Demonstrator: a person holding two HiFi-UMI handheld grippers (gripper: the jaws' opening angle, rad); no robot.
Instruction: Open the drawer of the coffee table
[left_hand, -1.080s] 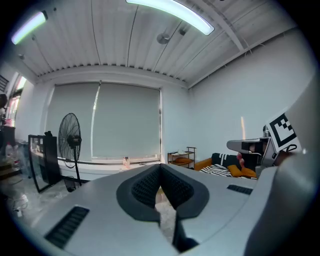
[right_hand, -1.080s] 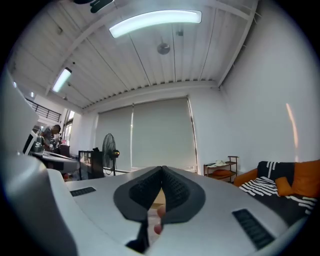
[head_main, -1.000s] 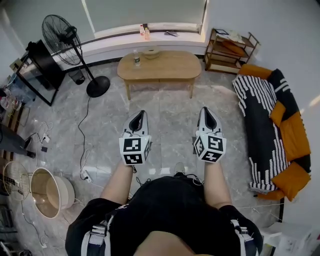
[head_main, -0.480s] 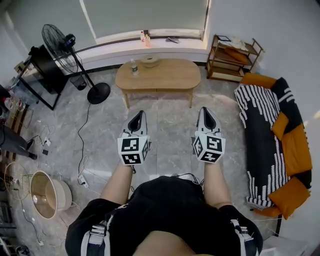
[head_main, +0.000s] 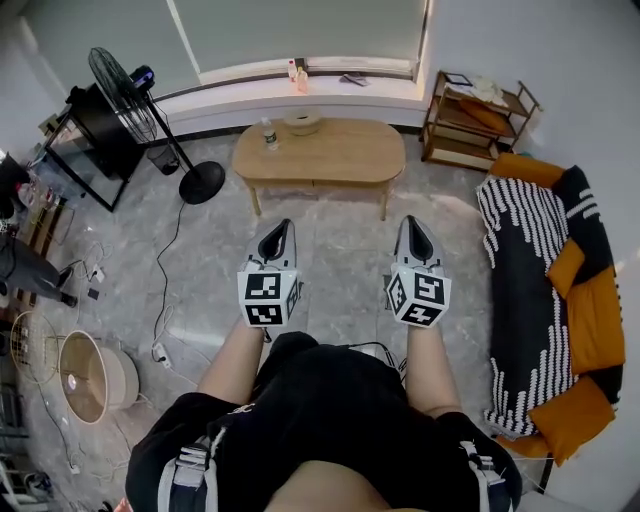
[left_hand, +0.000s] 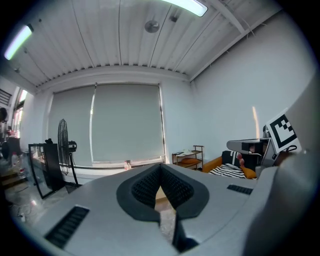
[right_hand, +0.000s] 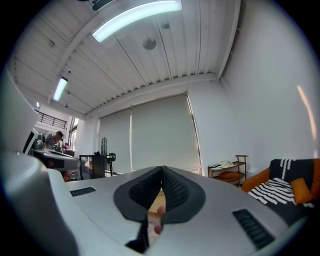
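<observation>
The oval wooden coffee table (head_main: 322, 151) stands on thin legs at the far side of the room, below the window sill. A dark line along its front face (head_main: 318, 182) may be the drawer, but I cannot tell. A bottle (head_main: 268, 133) and a bowl (head_main: 301, 122) stand on its top. My left gripper (head_main: 281, 228) and right gripper (head_main: 411, 224) are held side by side in front of the person, well short of the table, both pointing at it. Both are shut with nothing between the jaws, as the left gripper view (left_hand: 160, 172) and right gripper view (right_hand: 162, 175) show.
A standing fan (head_main: 145, 105) with a round base is left of the table, beside a black stand (head_main: 88, 140). A wooden shelf (head_main: 478, 118) stands at the back right. A sofa with orange and striped covers (head_main: 545, 290) runs along the right. Cables and a round basket (head_main: 90, 375) lie at left.
The whole view has shifted: the person and both grippers have moved across the room, and the sofa and left-side clutter sit differently in the frame. Both grippers stay shut.
</observation>
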